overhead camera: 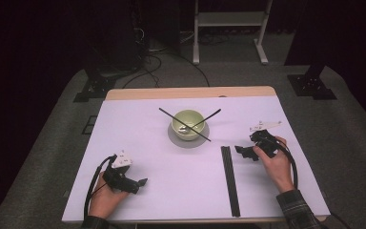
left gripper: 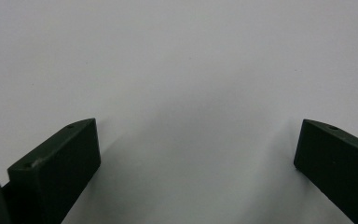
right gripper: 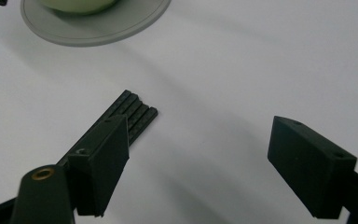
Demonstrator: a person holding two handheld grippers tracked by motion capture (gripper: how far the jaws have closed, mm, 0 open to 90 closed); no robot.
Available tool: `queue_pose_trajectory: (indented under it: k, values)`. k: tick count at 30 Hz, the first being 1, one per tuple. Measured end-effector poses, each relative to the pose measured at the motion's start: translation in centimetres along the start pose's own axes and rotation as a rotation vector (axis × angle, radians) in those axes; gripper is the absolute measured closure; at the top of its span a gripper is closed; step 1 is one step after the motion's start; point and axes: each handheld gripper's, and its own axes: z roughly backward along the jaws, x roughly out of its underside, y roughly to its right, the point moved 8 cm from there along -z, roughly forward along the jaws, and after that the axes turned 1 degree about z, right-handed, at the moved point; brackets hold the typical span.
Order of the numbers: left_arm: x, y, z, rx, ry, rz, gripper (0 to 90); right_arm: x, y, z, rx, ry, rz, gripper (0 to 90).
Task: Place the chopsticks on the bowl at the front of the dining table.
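A pale green bowl stands on a grey saucer at the table's middle, with two thin black sticks crossed over its rim. A flat bundle of black sticks lies lengthwise right of centre. My right gripper hovers open just right of the bundle's far end. In the right gripper view the bundle's end lies beside the left jaw, and the gap of the right gripper is over bare table. My left gripper rests open near the front left, and the left gripper has nothing between its jaws.
The white table top has a wooden far edge. The saucer's rim and the bowl's base show at the top of the right gripper view. Beyond the table are dark stands, cables and a white frame.
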Motion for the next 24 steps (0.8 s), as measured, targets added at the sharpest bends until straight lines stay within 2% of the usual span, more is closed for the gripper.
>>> queue_pose_trajectory:
  k: [9,16,24]
  values:
    - [0.0,0.0,0.0,0.000,-0.001,0.000,0.0,0.0,0.0,-1.7,-0.020,-0.003,-0.031,19.1]
    - [0.0,0.0,0.0,0.000,-0.001,0.000,0.0,-0.1,-0.6,-2.9,-0.025,-0.021,-0.021,19.1]
    - [0.0,0.0,0.0,0.000,-0.002,0.000,0.0,0.0,-0.9,-3.4,-0.022,-0.037,-0.014,18.9]
